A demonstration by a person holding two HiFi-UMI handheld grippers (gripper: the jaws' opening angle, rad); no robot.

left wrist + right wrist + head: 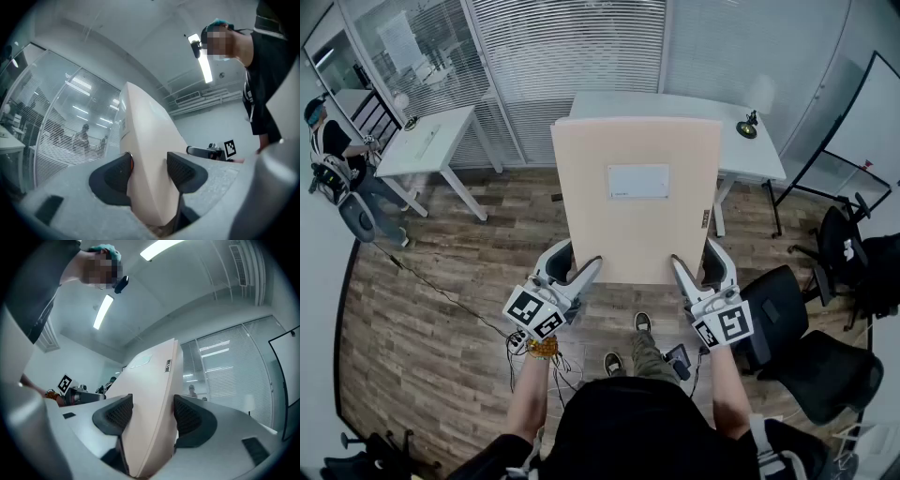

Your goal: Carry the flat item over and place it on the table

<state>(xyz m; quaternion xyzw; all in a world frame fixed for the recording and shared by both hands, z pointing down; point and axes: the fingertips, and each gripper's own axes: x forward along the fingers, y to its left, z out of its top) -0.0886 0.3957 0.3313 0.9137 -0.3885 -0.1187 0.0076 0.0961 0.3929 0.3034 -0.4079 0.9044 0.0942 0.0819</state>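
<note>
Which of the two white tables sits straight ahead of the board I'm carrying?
The white table partly hidden behind the board; the other table stands well off to the left.

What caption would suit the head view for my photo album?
Left gripper and right gripper clamp a flat beige rectangular board by its near edge, white table beyond.

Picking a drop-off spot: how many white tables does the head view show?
2: the left table by the glass wall; the far table ahead, partly behind the held board. Others may be hidden.
</note>
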